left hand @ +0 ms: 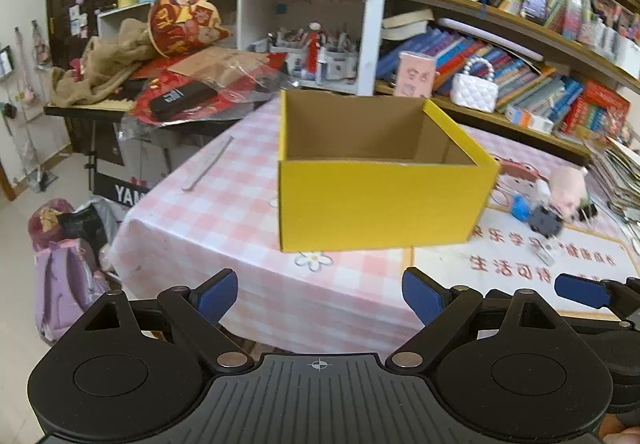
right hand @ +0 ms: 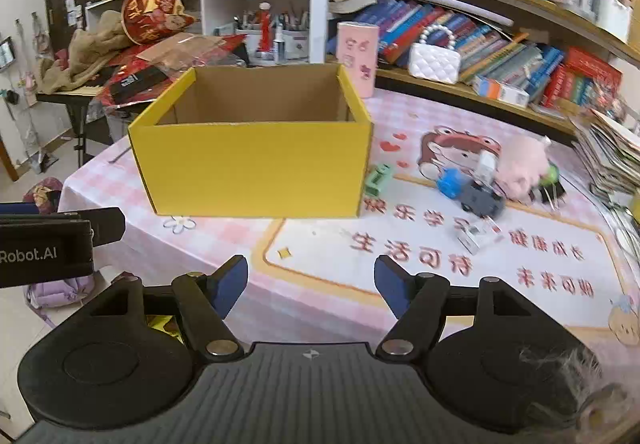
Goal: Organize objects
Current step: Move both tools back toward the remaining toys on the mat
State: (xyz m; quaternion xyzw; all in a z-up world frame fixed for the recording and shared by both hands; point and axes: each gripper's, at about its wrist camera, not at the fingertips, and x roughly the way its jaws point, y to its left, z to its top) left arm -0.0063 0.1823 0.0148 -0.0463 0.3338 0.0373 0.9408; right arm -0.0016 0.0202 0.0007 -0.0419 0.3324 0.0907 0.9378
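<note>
**Open cardboard box, small toys beside it**

A yellow box [right hand: 252, 168] of corrugated cardboard stands upright on the table [right hand: 224, 244], its top open and its plain brown inside showing nothing in it. The table wears a glossy pink-and-white checked cloth with a printed cartoon panel and red characters.

To the right of the box lies a loose cluster of small things: a soft, fuzzy pink plush [right hand: 520, 168], a blue toy [right hand: 450, 182], a boxy grey toy car [right hand: 482, 202], a small white block [right hand: 472, 238] and, just beside the box's corner, a green blocky piece [right hand: 378, 180] (details are blurred).

The left gripper [left hand: 320, 296] hovers before the box, its blue-padded fingers [left hand: 218, 294] spread wide with nothing between them. The right gripper [right hand: 310, 286] also has its jaws apart and empty, over the cloth's near edge. Behind, wooden shelves [right hand: 460, 88] hold tightly packed books and a quilted white handbag [right hand: 434, 62] with a bead handle.
</note>
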